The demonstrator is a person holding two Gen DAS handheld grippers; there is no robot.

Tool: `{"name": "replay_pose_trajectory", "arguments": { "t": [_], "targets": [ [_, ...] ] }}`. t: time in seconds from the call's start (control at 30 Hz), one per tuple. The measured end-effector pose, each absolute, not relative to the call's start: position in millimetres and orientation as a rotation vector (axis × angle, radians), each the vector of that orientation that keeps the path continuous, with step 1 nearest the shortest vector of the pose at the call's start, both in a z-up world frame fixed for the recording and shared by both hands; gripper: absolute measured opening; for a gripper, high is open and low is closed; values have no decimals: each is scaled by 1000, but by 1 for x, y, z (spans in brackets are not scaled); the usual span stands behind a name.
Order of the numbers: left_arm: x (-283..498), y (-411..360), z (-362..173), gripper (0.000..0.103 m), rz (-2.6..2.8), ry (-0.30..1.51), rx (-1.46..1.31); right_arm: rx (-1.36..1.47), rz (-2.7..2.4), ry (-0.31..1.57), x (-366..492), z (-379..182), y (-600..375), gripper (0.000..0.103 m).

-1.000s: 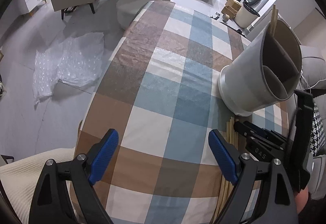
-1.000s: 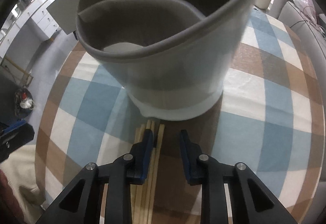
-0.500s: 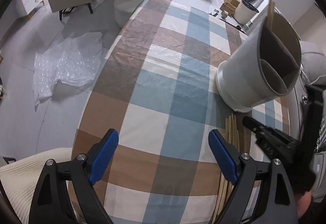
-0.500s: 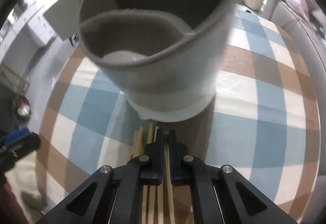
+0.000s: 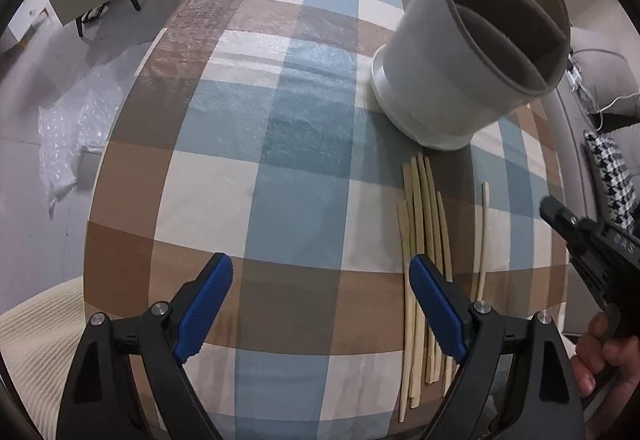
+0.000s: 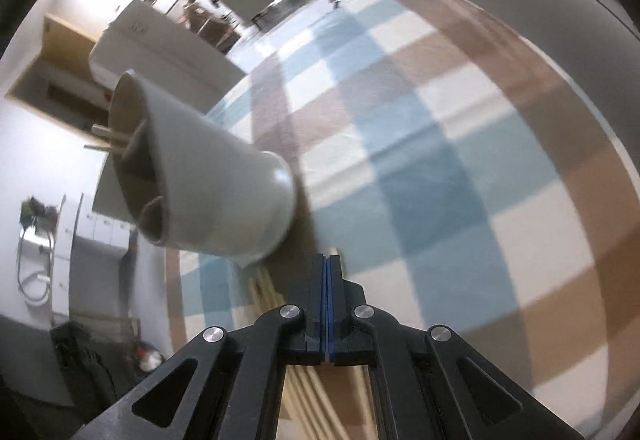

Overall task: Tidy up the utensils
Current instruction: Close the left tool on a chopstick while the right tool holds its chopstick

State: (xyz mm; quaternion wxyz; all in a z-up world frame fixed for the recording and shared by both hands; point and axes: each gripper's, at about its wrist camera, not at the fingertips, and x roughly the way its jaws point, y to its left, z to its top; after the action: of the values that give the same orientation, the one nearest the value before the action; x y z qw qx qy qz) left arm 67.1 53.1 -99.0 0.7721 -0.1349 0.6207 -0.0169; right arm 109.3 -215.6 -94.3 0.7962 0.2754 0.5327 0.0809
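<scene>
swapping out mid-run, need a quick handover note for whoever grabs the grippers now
Left gripper: jaws wide open, empty, above the checked tablecloth beside the chopstick bundle.
Right gripper: jaws shut; whether they pinch a stick cannot be told.
Holder: upright on the table, just beyond the bundle.
Done: a few sticks already stand in the holder.
Left: the bundle and one stray chopstick lying apart to its right need to go into the holder.
</scene>
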Motion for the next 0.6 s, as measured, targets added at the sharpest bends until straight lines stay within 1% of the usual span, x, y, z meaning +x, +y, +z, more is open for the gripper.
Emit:
{"name": "replay_pose_trajectory", "arguments": {
  "t": [0.1, 0.13, 0.23, 0.3, 0.33, 0.37, 0.4, 0.43, 0.57, 0.6],
  "targets": [
    [62, 46, -102, 87, -27, 1359, -271, 571, 175, 1163, 98, -100, -221, 0],
    [61, 45, -103, 87, -25, 1362, -266, 552, 184, 1171, 99, -101, -221, 3],
    [61, 44, -108, 87, -3, 1376, -251, 459, 191, 1194, 105, -108, -212, 4],
    [60, 46, -109, 87, 6, 1377, -261, 412, 244, 1216, 114, -111, -204, 9],
    [60, 48, -109, 87, 12, 1374, -264, 372, 269, 1222, 121, -112, -195, 17],
    [61, 50, -108, 87, 13, 1371, -265, 345, 283, 1220, 123, -112, -190, 27],
    [61, 52, -107, 87, 17, 1366, -264, 316, 288, 1220, 126, -113, -185, 33],
    [61, 54, -106, 87, 22, 1363, -263, 276, 293, 1227, 131, -114, -178, 36],
    [65, 60, -107, 87, 29, 1362, -286, 120, 298, 1255, 146, -122, -153, 35],
    [67, 61, -106, 87, 30, 1359, -290, 63, 287, 1264, 149, -125, -146, 33]
  ]
}}
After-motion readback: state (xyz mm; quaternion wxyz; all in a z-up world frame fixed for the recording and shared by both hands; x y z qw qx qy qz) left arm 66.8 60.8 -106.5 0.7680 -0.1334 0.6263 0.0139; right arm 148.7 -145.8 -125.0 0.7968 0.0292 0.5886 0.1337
